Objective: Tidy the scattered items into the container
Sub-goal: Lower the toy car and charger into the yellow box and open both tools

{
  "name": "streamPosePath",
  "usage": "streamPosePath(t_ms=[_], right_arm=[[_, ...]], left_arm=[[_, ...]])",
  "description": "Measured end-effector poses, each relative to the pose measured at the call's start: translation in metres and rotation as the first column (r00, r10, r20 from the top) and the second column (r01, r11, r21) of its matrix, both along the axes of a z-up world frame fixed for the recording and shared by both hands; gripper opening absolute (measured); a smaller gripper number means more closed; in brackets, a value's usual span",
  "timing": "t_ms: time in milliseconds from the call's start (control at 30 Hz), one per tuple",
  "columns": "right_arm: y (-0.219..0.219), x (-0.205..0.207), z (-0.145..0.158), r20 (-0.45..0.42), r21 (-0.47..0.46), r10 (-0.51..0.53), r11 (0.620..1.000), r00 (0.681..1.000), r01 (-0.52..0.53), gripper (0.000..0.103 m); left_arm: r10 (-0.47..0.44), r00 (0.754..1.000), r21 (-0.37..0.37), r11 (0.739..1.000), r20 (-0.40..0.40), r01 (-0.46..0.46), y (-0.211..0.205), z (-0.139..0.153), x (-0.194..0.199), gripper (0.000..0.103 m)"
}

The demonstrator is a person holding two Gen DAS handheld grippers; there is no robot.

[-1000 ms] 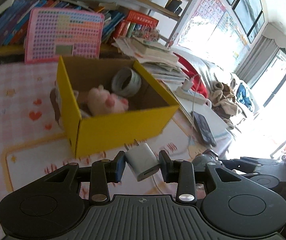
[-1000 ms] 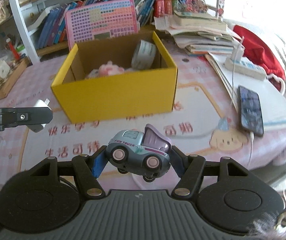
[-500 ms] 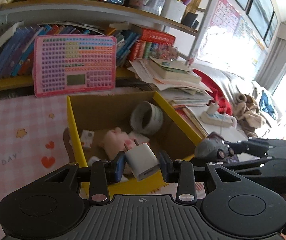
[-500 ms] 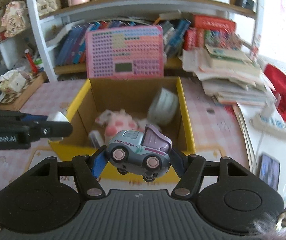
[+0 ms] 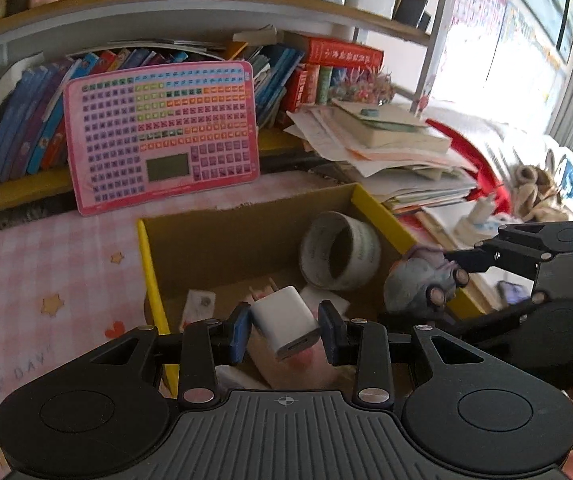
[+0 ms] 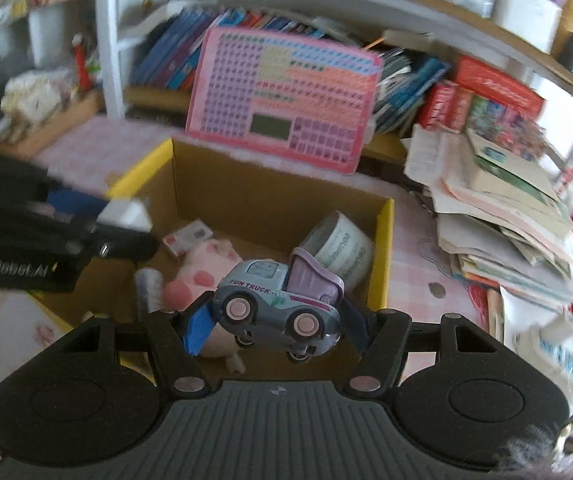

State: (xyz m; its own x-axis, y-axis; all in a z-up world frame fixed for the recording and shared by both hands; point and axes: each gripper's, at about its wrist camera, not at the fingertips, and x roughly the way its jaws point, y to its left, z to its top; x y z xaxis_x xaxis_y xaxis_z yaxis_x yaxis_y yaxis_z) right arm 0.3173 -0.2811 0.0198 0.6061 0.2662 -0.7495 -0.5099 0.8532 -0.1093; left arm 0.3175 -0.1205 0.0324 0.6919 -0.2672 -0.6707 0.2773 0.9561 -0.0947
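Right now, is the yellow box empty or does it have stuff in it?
It has stuff. The yellow box holds a pink plush, a tape roll and a small card.

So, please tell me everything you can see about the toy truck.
The toy truck is small, looks like plastic, with a grey-blue cab marked "FUN TRUCK", a raised lilac tipper and pink wheel hubs. The right claw is shut on it, blue pads at its front and rear. It hangs tilted, nose up, over the open yellow box, touching nothing else.

Black tool (image 5: 285, 334), blue pads (image 5: 241, 336), silver screws.
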Motion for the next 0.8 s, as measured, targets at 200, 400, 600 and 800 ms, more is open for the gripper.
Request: streamPosePath(t_ms=[200, 400, 600, 800], right_arm=[[0.017, 0.025, -0.027, -0.083, -0.116, 0.072, 0.99, 0.994, -0.081, 0.064], [0.023, 0.04, -0.044, -0.131, -0.157, 0.107, 0.979, 0.986, -0.127, 0.064], [0.029, 0.047, -0.048, -0.133, -0.169, 0.14, 0.972, 0.981, -0.161, 0.064], [0.042, 0.048, -0.058, -0.114, -0.232, 0.18, 0.951, 0.977, -0.202, 0.064]], left_arm=[[0.033, 0.998, 0.066, 0.997, -0.05, -0.029, -0.008, -0.019, 0.039, 0.035], [0.05, 0.995, 0.109, 0.993, -0.085, -0.041, -0.016, -0.036, 0.057, 0.035], [0.074, 0.992, 0.12, 0.991, -0.101, -0.061, -0.023, -0.042, 0.071, 0.035], [0.079, 0.991, 0.128, 0.99, -0.104, -0.065, -0.027, -0.042, 0.076, 0.035]])
